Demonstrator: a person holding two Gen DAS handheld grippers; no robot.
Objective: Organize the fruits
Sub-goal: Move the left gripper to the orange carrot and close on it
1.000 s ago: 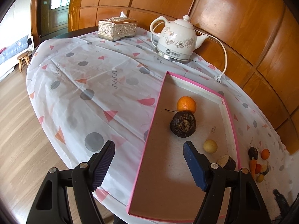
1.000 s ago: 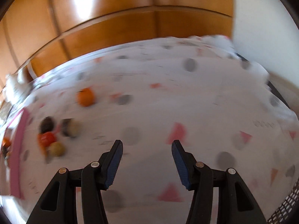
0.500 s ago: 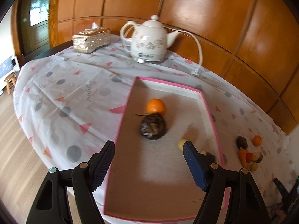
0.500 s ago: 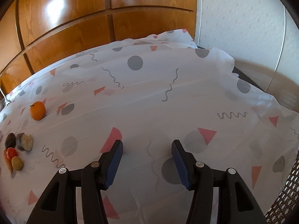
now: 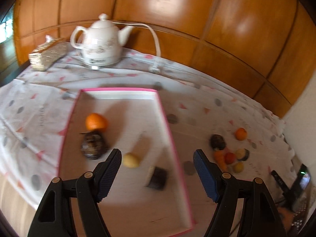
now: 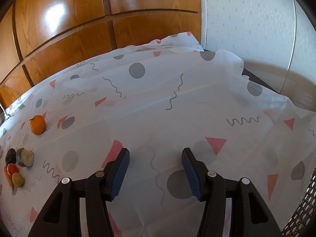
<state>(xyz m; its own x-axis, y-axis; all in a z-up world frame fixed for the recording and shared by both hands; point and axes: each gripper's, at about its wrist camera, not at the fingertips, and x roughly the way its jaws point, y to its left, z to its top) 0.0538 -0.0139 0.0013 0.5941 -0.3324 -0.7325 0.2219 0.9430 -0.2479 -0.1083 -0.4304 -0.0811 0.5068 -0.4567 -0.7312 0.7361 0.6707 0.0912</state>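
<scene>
A pink-rimmed tray (image 5: 169, 130) lies on the patterned tablecloth. In it are an orange (image 5: 96, 121), a dark round fruit (image 5: 93, 145), a small yellow fruit (image 5: 130, 160) and a dark cut piece (image 5: 158, 178). My left gripper (image 5: 157, 161) hovers open and empty above the tray's near half. To the tray's right lies a loose cluster: an orange (image 5: 241, 134), a dark fruit (image 5: 217, 142), a carrot (image 5: 220, 158), a red fruit (image 5: 230, 157). In the right wrist view the same orange (image 6: 37, 124) and cluster (image 6: 16, 165) sit far left. My right gripper (image 6: 155, 161) is open over bare cloth.
A white electric kettle (image 5: 100, 43) with its cord and a gold tissue box (image 5: 47, 54) stand at the table's back, against wood panelling. A dark remote and a phone (image 5: 302, 181) lie at the right edge. The cloth's right side drops off by a white wall (image 6: 246, 19).
The left wrist view has swung right: the tray has shifted left and the loose cluster has come further into view. The right wrist view has swung right, pushing the cluster to the left edge, then settled.
</scene>
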